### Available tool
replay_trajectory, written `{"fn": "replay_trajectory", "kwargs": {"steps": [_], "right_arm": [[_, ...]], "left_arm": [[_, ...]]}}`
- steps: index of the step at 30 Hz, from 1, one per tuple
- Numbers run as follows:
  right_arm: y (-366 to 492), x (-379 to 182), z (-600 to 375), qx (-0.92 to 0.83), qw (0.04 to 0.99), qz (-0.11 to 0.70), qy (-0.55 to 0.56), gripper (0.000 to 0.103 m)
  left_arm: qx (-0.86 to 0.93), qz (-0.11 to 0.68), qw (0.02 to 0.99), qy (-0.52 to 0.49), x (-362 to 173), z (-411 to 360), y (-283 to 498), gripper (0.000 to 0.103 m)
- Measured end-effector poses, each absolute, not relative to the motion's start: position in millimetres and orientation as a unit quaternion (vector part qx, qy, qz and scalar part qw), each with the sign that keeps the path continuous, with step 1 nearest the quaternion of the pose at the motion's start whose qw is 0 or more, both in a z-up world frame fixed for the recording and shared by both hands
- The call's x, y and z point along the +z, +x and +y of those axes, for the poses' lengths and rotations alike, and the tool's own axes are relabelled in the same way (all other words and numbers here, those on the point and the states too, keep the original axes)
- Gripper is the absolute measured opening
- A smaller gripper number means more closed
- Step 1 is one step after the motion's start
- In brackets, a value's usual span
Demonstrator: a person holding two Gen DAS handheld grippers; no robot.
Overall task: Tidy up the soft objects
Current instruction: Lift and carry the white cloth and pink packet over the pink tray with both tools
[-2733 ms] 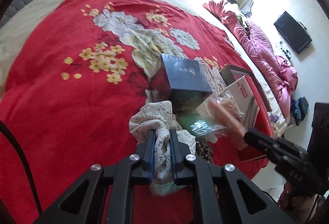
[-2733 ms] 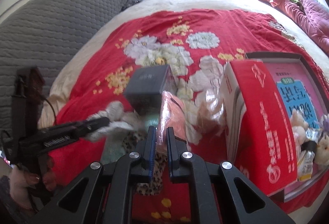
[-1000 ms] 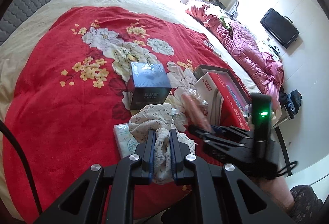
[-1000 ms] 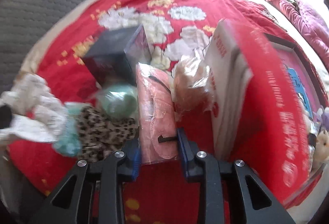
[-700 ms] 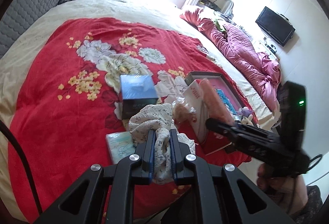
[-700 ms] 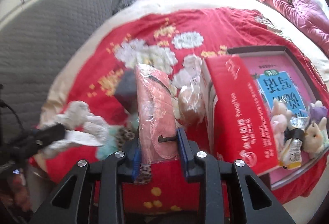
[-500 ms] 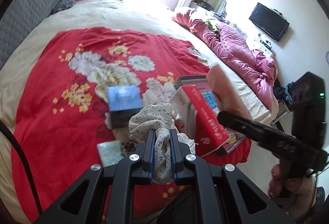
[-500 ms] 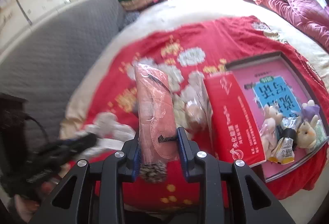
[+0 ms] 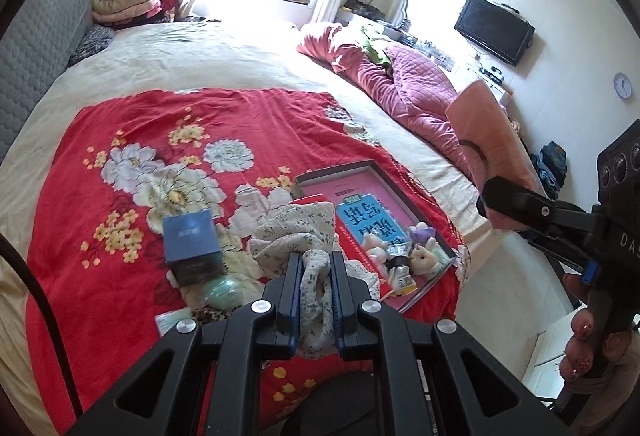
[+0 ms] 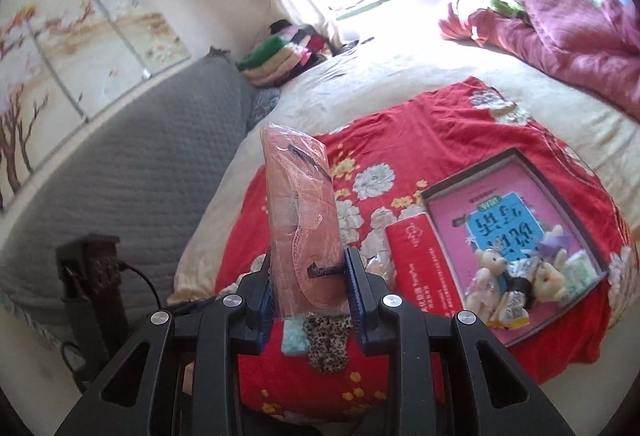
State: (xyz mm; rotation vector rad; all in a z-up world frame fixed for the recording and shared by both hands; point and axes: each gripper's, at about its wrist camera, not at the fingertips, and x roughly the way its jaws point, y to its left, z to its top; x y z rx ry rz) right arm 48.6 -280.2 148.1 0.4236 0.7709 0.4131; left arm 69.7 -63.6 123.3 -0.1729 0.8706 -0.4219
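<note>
My left gripper (image 9: 315,278) is shut on a bunched white cloth with small flowers (image 9: 298,232), held high above the red flowered blanket (image 9: 120,123). My right gripper (image 10: 310,278) is shut on a pink item in a clear plastic sleeve (image 10: 302,211), which stands upright between the pads. The same pink packet (image 9: 490,139) shows at the right of the left wrist view, with a hand (image 9: 588,352) on the right gripper's handle. On the blanket below lie a leopard-print piece (image 10: 328,346), a pale green packet (image 10: 295,342) and a green soft ball (image 9: 222,290).
A dark blue box (image 9: 192,242) stands on the blanket. An open shallow box (image 10: 532,171) with a pink and blue book holds small plush toys (image 10: 516,276); its red lid (image 10: 420,268) leans beside it. A grey headboard (image 10: 140,163), folded blankets (image 9: 128,1) and a magenta quilt (image 9: 400,95) ring the bed.
Both grippers have risen well above the bed with their loads, so the objects on the blanket look smaller. The right gripper with the pink packet has swung up and to the right.
</note>
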Motion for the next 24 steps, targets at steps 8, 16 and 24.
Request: {"fn": "replay_trajectory", "kwargs": {"steps": [8,16,24], "right_arm": [[47,148,-326,0.150,0.889,0.374,0.218,0.032],[51,132,-365,0.111,0.891,0.374,0.232,0.032],[49,110,-411,0.064,0.890,0.378,0.248,0.032]], "left_arm": [[-0.228,0.422,0.875,-0.063,129,-102,78,0.013],[-0.245,0.438,0.864,-0.047,120,-137,89,0.013],[-0.267,0.455,0.849,-0.041,106,-175,105,0.013]]}}
